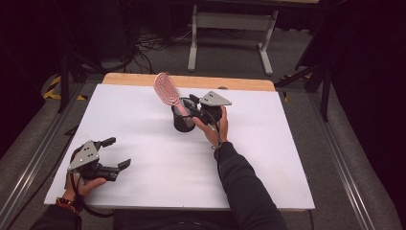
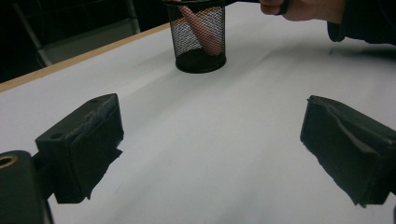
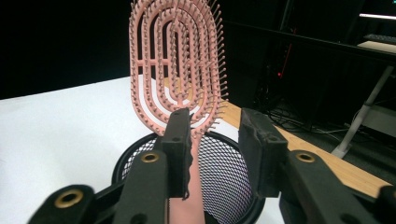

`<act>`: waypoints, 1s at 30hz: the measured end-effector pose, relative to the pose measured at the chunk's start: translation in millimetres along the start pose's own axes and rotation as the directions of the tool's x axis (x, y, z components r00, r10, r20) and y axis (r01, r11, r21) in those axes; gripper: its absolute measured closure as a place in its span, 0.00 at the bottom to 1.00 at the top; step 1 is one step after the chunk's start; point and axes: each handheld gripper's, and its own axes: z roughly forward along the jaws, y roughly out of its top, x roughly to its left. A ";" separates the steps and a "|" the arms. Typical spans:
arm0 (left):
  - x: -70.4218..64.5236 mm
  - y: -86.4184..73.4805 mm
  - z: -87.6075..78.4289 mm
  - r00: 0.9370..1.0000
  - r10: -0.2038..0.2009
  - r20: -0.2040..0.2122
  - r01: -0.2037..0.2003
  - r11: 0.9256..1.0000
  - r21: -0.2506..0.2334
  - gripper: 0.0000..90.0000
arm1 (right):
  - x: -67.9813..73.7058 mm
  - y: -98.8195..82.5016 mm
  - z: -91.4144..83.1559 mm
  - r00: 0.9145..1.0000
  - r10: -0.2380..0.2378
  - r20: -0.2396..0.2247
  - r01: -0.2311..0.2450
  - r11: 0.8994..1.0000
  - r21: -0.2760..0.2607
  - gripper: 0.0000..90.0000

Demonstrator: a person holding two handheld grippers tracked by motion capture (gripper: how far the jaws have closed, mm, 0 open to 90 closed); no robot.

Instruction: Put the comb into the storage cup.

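Right tool [image 3: 215,140] had its jaws slightly parted, releasing the pink oval plastic hairbrush [image 3: 175,65] standing in the black mesh cup [image 1: 183,120] at twelve o'clock; withdrawal seemed next.

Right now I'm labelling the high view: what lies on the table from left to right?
Left tongs → pink hairbrush standing in the black mesh cup → right tongs.

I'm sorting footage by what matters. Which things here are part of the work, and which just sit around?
In the job:
- pink oval plastic hairbrush, handle down in the cup
- black wire-mesh cup
- right gripper, jaws just opening, handle between them

Not in the job:
- left gripper, open, idle
- white table board
- grey metal stand behind
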 end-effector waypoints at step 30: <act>-1.8 0.6 1.9 1.000 0.009 -0.002 -0.009 1.000 0.001 0.08 | 3.9 13.5 -33.6 0.996 -0.050 0.075 0.053 0.998 -0.029 0.36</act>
